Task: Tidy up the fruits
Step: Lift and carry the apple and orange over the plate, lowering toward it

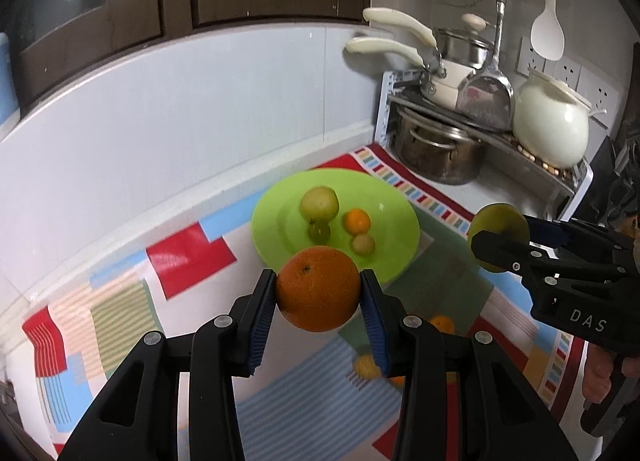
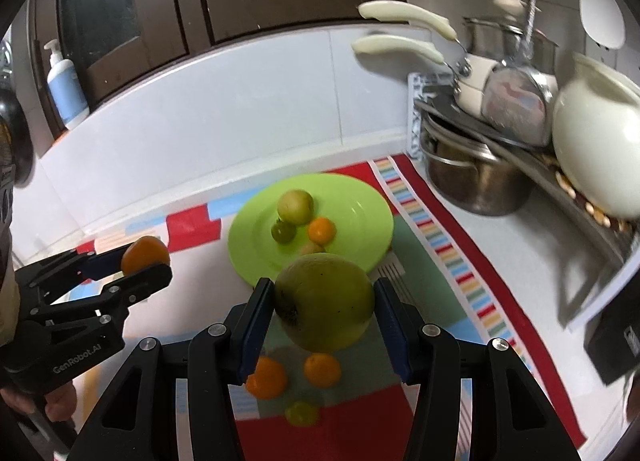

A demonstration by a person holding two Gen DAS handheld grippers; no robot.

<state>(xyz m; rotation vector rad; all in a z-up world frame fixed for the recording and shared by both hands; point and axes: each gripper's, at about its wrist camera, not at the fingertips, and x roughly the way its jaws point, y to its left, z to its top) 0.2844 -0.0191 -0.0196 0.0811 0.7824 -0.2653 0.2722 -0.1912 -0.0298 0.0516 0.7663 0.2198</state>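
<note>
The left gripper (image 1: 319, 293) was seen pinched on a large orange (image 1: 318, 288), which was held between the blue pads and raised clear of the patterned mat (image 1: 120, 301). Ahead of it, just past the held fruit, the green plate (image 1: 384, 197) lay near the back edge of the mat, close to the wall. On the plate four small fruits were gathered: a pale green one toward the back, a darker green one and a small orange one in the middle, and a small yellowish one nearest the front rim.

Further right, the right gripper (image 2: 323, 309) was seen closed around a big green fruit (image 2: 324, 307), also lifted off the mat. From its own view the plate lay straight ahead and slightly left, with its near rim partly hidden by the fruit.

Both loads were judged to lie on the near side of the plate, so a forward carry was called for from each. The left load appeared the closer to the front rim. Loose fruits (image 2: 266, 377) were left on the mat below the grippers: two orange ones and a small yellow-green one, toward the mat's near edge.
</note>
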